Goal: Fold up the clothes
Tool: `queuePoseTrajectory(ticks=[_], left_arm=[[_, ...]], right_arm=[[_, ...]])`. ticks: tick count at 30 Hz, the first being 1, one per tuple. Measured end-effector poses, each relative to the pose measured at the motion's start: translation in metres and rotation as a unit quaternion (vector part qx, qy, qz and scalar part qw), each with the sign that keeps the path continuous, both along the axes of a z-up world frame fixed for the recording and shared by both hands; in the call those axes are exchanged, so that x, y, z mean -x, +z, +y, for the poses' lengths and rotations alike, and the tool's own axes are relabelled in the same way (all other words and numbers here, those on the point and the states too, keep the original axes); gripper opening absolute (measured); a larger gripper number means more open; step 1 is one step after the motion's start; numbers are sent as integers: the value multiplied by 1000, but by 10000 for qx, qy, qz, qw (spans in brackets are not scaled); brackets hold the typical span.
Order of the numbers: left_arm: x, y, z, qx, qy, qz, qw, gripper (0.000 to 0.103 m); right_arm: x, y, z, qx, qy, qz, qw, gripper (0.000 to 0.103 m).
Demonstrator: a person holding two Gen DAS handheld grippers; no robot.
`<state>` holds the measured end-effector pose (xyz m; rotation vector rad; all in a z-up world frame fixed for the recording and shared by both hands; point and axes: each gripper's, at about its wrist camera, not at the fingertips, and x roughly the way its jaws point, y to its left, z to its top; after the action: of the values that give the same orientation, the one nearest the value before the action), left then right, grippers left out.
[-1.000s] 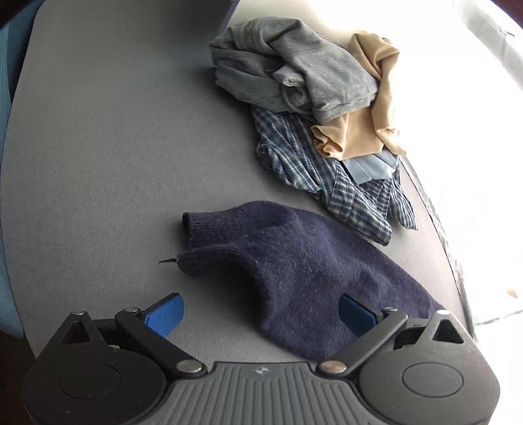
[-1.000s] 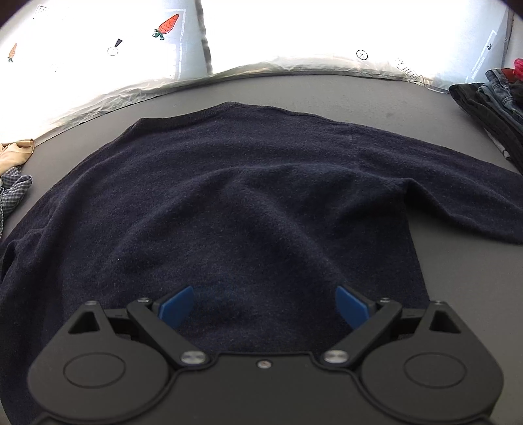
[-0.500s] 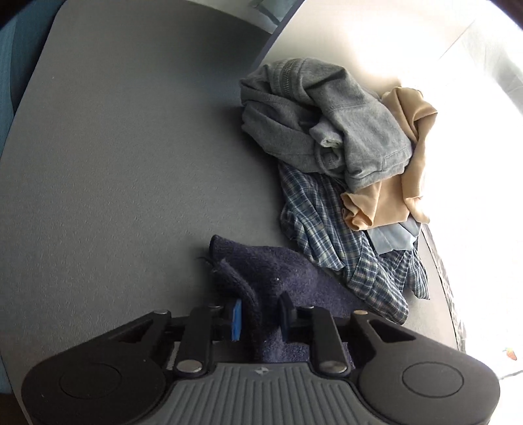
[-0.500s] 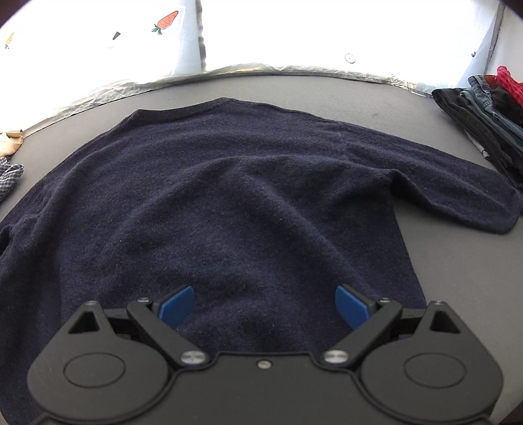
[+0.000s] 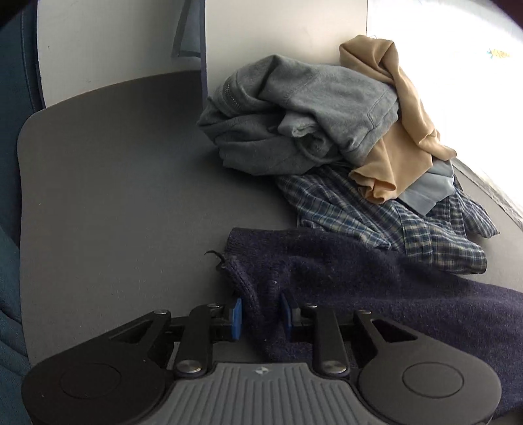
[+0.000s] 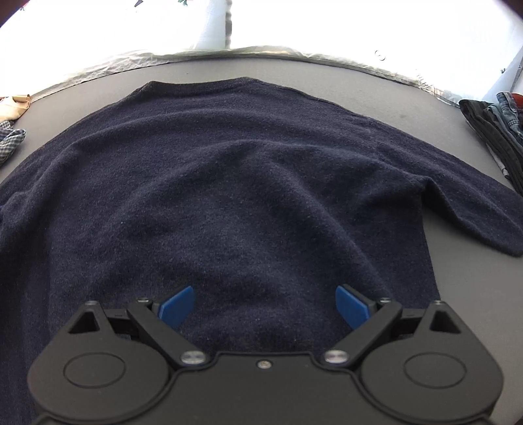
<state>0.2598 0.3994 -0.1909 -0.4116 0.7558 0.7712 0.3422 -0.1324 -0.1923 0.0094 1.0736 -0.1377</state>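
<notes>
Left gripper (image 5: 261,314) clamped on the cuff of the navy sweater (image 6: 228,183); right gripper (image 6: 264,305) spread wide above its hem.

Looks like a home laundry-folding setup, likely a bedroom or living room. Grey bench (image 5: 108,183) carries clothes only: crumpled pile ahead-right of the left fingers (image 5: 236,315) with grey sweatshirt (image 5: 304,114), tan garment (image 5: 398,130) and plaid shirt (image 5: 376,215). Navy sweater (image 6: 228,183) spread flat ahead of the right fingers (image 6: 178,305). Stacked dark jeans (image 6: 497,130) far right of them. Bright window with printed curtain (image 6: 212,29) beyond; white wall (image 5: 108,42) and teal upholstery (image 5: 9,98) left of the left fingers.
</notes>
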Motion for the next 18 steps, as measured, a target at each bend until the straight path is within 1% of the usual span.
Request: queuePoseTrajectory(ticks=[1,2,4,5,7,8,10,12,14,15,16,17,18], left_arm=[[1,0,-1,-70,-14,34,10000,33],[2,0,-2,-139,-29,73,9999,41],[1,3,-5,-262,-55,328,9991,53],[4,6,-5,-215,-74,357,9991,56],[12,13,-4,7,-42,217,9998,57],[18,17,-7,149,-40,108,9998,60],[31,24,-12,436,-43,-112,9990,64],[39,30,-27,793,-381,-336,9956,64],[46,37,-43,1149,-722,-557,9892,66],[48,38,-54,1330,-1000,-619,9841,67],[49,40,-66,1511,-1283,-680,9778,71],[49,41,-85,1727,-1679,-718,9679,73],[50,42,-103,1811,-1974,-727,9607,73]], right_arm=[[0,-4,1,-13,28,69,10000,95],[1,-6,2,-43,31,121,9999,95],[3,-8,0,-101,-11,124,9999,96],[5,-7,-2,-107,-64,61,9999,98],[9,-2,-7,-71,-178,-101,9998,98],[11,0,-11,-34,-233,-189,9995,98],[21,5,-22,73,-422,-317,9986,98],[32,9,-34,185,-626,-435,9969,98],[46,11,-53,208,-969,-499,9938,98],[55,11,-64,178,-1162,-499,9918,95],[64,11,-77,133,-1359,-487,9894,93],[72,10,-87,61,-1497,-454,9877,86],[80,8,-99,-56,-1618,-393,9860,77]])
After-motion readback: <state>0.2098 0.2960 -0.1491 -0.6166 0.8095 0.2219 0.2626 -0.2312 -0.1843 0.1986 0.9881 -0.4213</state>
